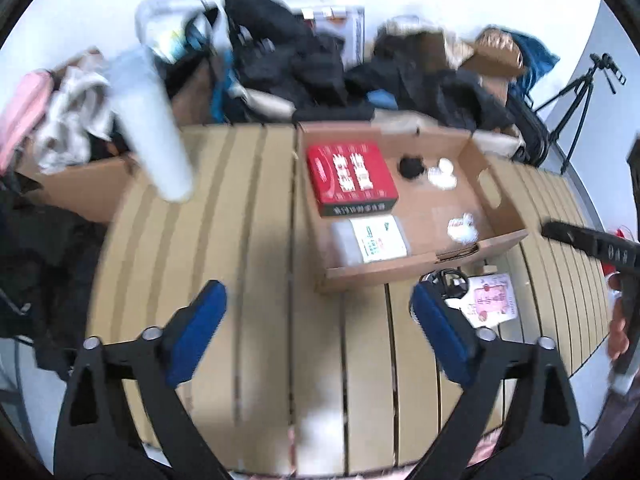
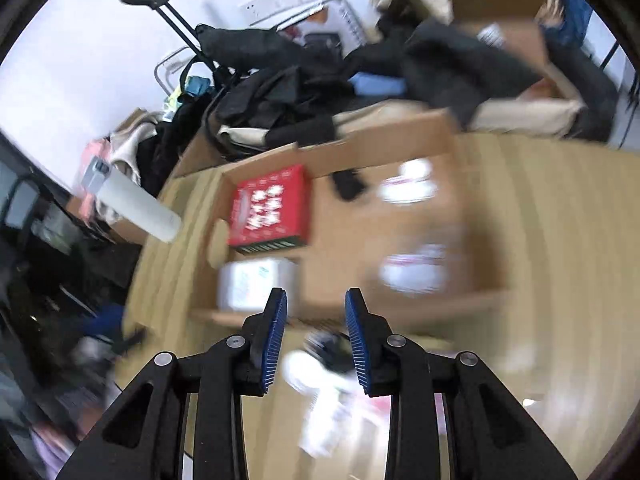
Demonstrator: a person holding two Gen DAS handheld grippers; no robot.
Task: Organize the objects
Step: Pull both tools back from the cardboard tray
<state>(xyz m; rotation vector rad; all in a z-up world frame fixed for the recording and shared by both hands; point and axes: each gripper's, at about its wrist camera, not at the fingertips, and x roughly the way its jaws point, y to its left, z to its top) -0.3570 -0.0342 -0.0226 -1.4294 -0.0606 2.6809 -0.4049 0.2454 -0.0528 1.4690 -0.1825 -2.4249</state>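
Note:
An open cardboard box (image 1: 500,196) sits on the slatted wooden table (image 1: 248,272). It holds a red box (image 1: 350,176), a white packet (image 1: 370,240), a black item (image 1: 410,167) and small white items (image 1: 442,172). A pink-white card (image 1: 490,298) and black cords (image 1: 448,278) lie on the table by the box's near side. My left gripper (image 1: 320,308) is open and empty above the table. My right gripper (image 2: 316,320) is open, hovering over the white-pink card (image 2: 332,396) and black cords (image 2: 332,346). The right view is blurred; the red box (image 2: 272,208) shows in it.
A white cylinder bottle (image 1: 156,132) juts over the table's left part. Dark clothes (image 1: 304,64), cardboard boxes and bags are piled behind the table. A tripod (image 1: 576,96) stands at the far right. The right handle (image 1: 592,240) shows at the right edge.

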